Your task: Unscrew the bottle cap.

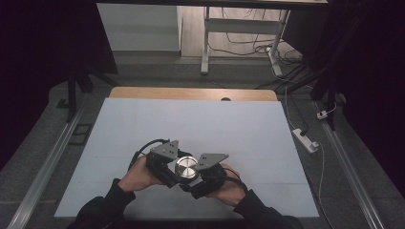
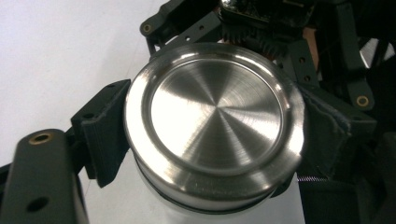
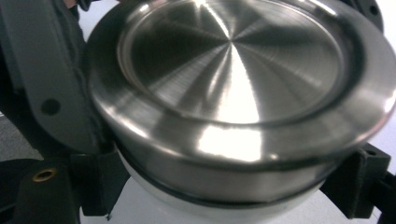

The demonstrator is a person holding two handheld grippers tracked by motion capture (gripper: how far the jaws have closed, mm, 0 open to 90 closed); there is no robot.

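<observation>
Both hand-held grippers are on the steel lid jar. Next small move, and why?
Probably twist the metal lid with the left hand-held gripper: its jaws clamp the lid's rim, while the right hand-held gripper grips the white body just below to brace it.

The high view is dim, with dark surroundings at 9 and 3 o'clock; the white table (image 1: 191, 124) is evenly lit. Both gripper views show streaked glare on the steel lid (image 2: 215, 116), and the right gripper view is slightly blurred.
</observation>
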